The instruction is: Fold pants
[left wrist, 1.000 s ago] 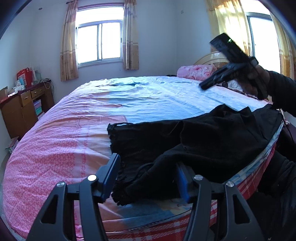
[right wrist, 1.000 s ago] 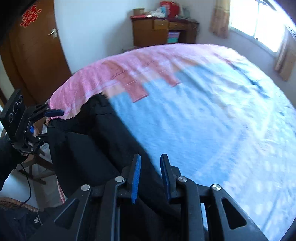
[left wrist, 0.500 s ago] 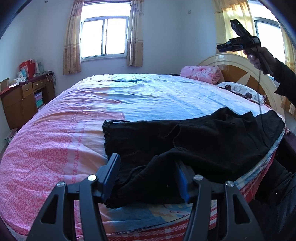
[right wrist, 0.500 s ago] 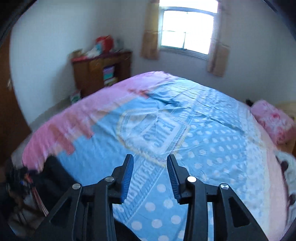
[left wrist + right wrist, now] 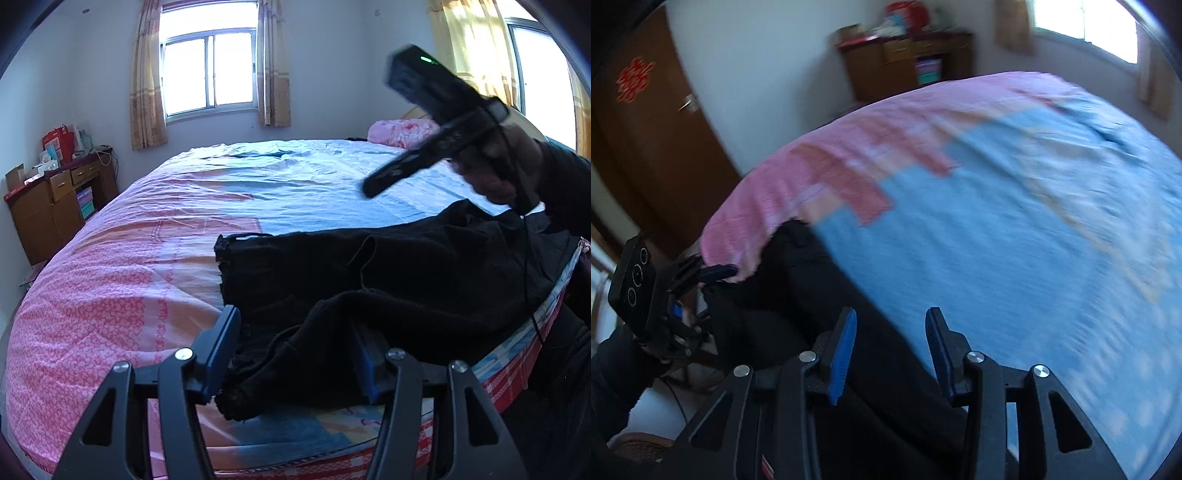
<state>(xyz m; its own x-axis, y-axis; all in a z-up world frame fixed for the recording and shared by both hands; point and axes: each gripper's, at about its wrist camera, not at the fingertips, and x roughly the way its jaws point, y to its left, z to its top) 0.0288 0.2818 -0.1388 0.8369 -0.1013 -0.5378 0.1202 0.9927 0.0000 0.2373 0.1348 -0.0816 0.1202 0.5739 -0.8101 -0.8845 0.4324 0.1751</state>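
Black pants (image 5: 369,288) lie crumpled along the near edge of the bed, with one end hanging over it; they also show in the right wrist view (image 5: 812,302). My left gripper (image 5: 295,354) is open, its fingers on either side of a bunched end of the pants, without gripping them. My right gripper (image 5: 890,350) is open and empty, held in the air above the pants and the bed. It shows in the left wrist view (image 5: 436,122) at the upper right, in a hand. The left gripper shows in the right wrist view (image 5: 713,273) at the bed's edge.
The bed has a pink and blue sheet (image 5: 147,258). A pink pillow (image 5: 399,129) lies at the head. A wooden cabinet (image 5: 55,199) stands by the left wall under a window (image 5: 210,70). A brown door (image 5: 646,147) is behind the bed's foot.
My right gripper swung up toward the window, then back down over the pants, and its jaws opened wider. My left gripper stayed open around the pants' end.
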